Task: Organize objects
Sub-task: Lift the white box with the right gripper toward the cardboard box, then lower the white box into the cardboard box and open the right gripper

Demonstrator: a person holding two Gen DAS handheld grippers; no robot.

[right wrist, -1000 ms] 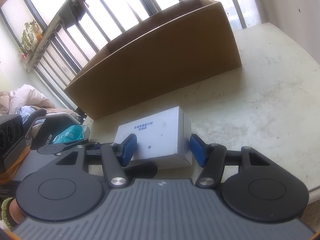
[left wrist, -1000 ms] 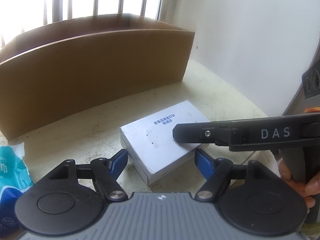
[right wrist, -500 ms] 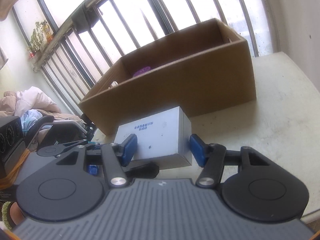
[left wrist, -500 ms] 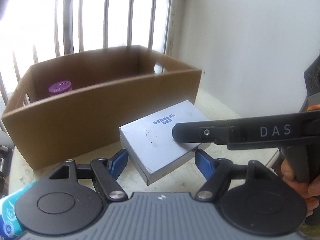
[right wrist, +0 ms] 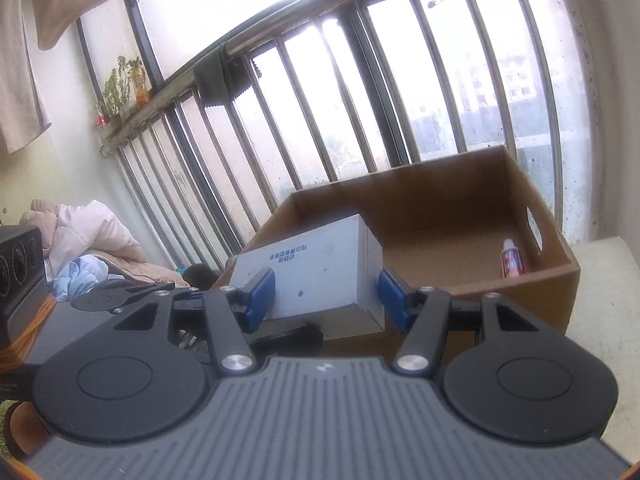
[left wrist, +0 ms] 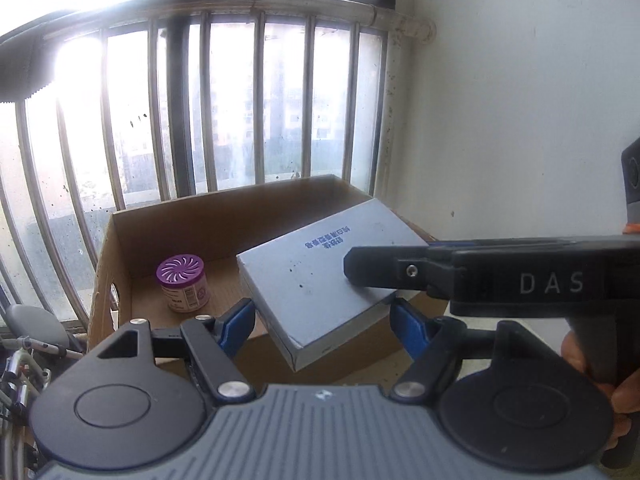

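Observation:
A white flat box (left wrist: 320, 276) with blue print is held in the air by both grippers, above the near wall of the open cardboard box (left wrist: 120, 248). My left gripper (left wrist: 322, 322) is shut on the white box's near end. My right gripper (right wrist: 326, 296) is shut on the white box (right wrist: 320, 272) from the other side; its arm (left wrist: 500, 280) lies across the box in the left wrist view. The cardboard box (right wrist: 556, 276) also shows in the right wrist view, below and behind the white box.
Inside the cardboard box stand a purple-lidded jar (left wrist: 183, 282) at the left and a small white bottle (right wrist: 510, 258) at the right. Barred windows (left wrist: 240, 112) rise behind it. A white wall (left wrist: 520, 120) is on the right. The table top (right wrist: 600, 320) shows at the right.
Both grippers have lifted the white box off the table and up to the cardboard box's rim. The inside of the cardboard box has come into view.

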